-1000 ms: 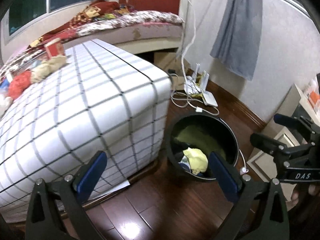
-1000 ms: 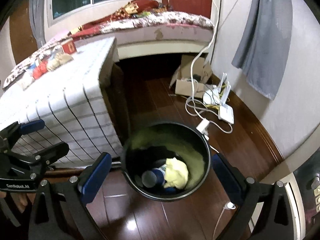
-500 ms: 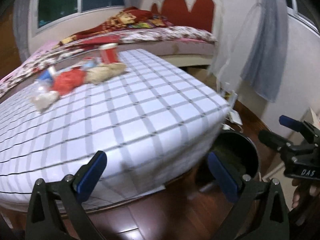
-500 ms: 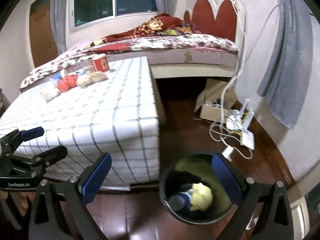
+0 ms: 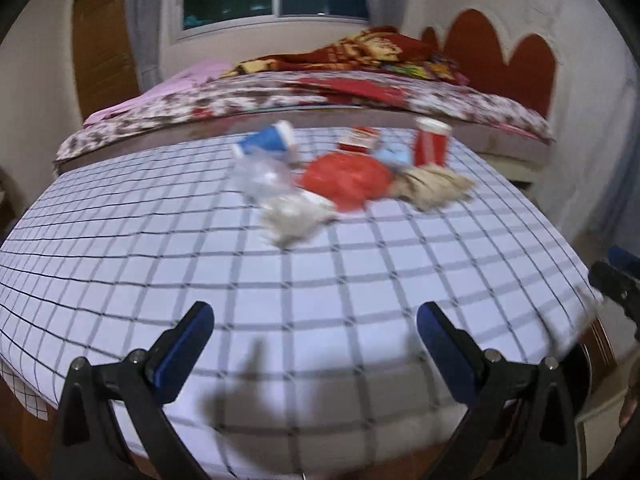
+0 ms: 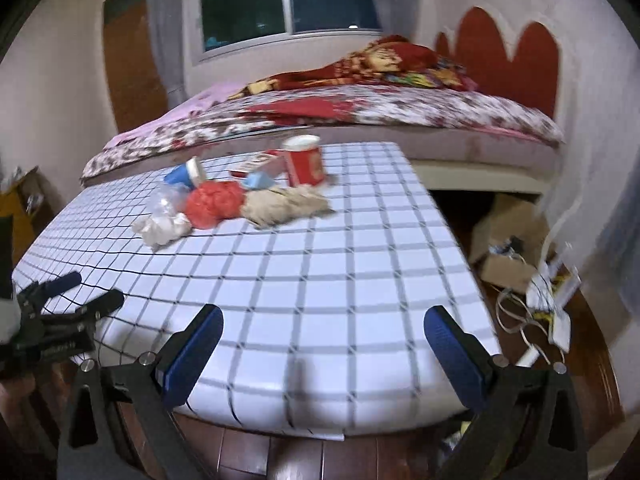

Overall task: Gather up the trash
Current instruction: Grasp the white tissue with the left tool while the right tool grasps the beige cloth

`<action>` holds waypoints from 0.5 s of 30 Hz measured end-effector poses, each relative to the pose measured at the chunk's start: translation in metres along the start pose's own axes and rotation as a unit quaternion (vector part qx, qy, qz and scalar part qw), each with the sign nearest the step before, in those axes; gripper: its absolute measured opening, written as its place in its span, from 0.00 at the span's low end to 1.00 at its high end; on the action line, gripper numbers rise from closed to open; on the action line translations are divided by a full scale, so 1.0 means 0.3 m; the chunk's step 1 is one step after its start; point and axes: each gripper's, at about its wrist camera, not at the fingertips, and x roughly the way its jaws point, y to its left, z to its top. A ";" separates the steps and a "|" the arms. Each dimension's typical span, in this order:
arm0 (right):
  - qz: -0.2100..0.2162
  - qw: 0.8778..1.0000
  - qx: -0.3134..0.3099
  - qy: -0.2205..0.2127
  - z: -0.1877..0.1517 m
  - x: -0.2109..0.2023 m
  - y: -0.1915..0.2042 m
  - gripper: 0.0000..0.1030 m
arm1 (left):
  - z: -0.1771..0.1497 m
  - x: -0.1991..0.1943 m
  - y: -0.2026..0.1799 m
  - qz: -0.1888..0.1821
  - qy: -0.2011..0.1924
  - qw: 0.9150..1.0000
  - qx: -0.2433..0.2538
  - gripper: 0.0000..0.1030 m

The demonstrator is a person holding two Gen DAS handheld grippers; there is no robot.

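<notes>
A heap of trash lies on the far part of a white checked table point(image 5: 320, 280): a crumpled white wad point(image 5: 294, 214), a clear plastic bag point(image 5: 260, 174), a red bag point(image 5: 346, 178), a beige paper wad point(image 5: 434, 184), a tipped blue cup point(image 5: 266, 144), a red cup point(image 5: 431, 142) and a red-white box point(image 5: 360, 140). The right wrist view shows the same heap: red bag point(image 6: 214, 204), beige wad point(image 6: 284, 206), red cup point(image 6: 304, 160). My left gripper point(image 5: 314, 354) and right gripper point(image 6: 324, 356) are both open and empty over the near table edge.
A bed point(image 6: 360, 112) with a patterned cover and a red headboard point(image 6: 504, 52) stands behind the table. Cardboard boxes point(image 6: 508, 240), cables and white devices point(image 6: 552, 304) lie on the wooden floor at the right. A dark bin rim point(image 5: 584, 364) shows at the table's right corner.
Both grippers have swung up and away from the black bin on the floor and now face the table top with the trash heap. Both stay open and empty.
</notes>
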 end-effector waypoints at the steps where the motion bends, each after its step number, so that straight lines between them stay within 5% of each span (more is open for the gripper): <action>1: 0.006 1.000 -0.009 0.001 0.019 0.024 0.024 0.99 | 0.015 0.016 0.015 0.003 0.001 1.000 -0.003 0.99; 7: 0.027 0.998 -0.055 0.028 0.094 0.182 0.116 0.88 | 0.093 0.152 0.112 -0.006 0.017 0.999 -0.031 0.96; 15: 0.026 0.996 -0.050 0.062 0.199 0.419 0.133 0.87 | 0.173 0.310 0.117 -0.032 0.047 0.998 -0.012 0.83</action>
